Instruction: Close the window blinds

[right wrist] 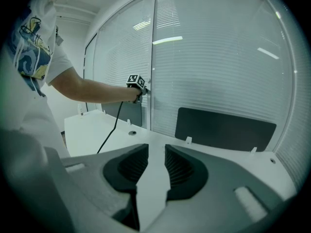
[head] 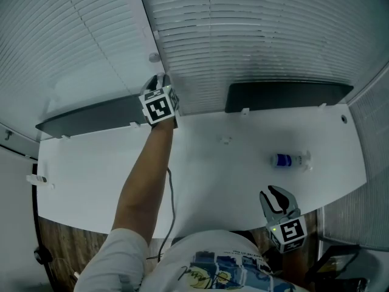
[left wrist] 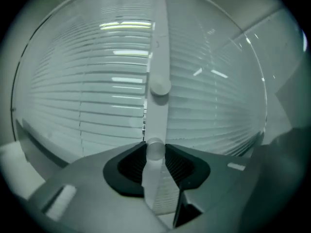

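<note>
Blinds [head: 255,35] span top of head view, above white desk [head: 200,169]. Your left gripper [head: 159,87], upper left of centre, jaws clamped on pale wand [left wrist: 150,183]. Two dark panels [head: 285,95] line desk's far edge. Small bottle [head: 289,160] right of centre. Your right gripper [head: 275,193], lower right, jaws narrowly apart, empty.

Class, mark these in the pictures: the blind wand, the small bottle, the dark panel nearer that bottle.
blind wand [left wrist: 151,178]: left gripper view, its lower shaft.
small bottle [head: 283,160]: head view, its blue label.
dark panel [head: 285,95]: head view, middle of its face.
</note>
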{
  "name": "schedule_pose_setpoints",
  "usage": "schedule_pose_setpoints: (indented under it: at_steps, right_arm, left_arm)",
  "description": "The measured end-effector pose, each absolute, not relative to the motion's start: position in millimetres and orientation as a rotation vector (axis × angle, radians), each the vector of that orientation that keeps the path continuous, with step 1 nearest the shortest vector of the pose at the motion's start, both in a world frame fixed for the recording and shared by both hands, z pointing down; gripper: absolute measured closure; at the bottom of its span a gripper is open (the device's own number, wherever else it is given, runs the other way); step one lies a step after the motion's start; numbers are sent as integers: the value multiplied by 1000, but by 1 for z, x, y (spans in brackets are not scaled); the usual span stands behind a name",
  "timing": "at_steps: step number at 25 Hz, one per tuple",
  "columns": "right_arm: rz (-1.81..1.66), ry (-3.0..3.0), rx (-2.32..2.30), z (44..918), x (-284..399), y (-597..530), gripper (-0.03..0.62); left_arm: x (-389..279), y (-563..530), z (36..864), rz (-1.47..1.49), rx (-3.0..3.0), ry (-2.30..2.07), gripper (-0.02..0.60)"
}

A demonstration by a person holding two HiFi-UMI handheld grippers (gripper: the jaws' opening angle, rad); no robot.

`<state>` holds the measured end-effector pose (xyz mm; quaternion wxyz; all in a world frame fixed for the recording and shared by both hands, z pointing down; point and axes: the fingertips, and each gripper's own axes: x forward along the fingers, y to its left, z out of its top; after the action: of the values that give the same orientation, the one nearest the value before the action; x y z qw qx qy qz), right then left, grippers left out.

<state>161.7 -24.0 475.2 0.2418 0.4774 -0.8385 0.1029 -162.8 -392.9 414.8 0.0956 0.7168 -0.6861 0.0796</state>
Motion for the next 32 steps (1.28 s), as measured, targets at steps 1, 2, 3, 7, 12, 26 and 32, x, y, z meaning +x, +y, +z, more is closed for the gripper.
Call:
schedule_pose_setpoints:
  at_steps: [1,2,3,7,12,26,32]
  right_arm:
    - [285,-2292,1303,477,162,-23,500]
    - [284,-2291,1301,476,162,-24,500]
    - [279,-2292,1299,475,161,-24,500]
    - [265,-2289,1288,477,158,-24,500]
    - [271,-2293,1289,472,156,-25,500]
    - [270,-2295,1289,476,159,-22,500]
    - [256,-2289,1281,474,158,-21,500]
  left_arm:
    - [-164,-393,415,160,2085,-2004,456]
    - [-164,-393,415,91,2050,-1973,457]
    - [-165,-393,416,24,2021,-1939,456]
    - [-166,-394,418,-125,1965,-1843,457]
    - [-163,-392,411,193,2134,-1999,454]
    - [-143,-382,415,1483,2644,-2175,390]
    - [-135,-385,426,2169,2681,-2021,390]
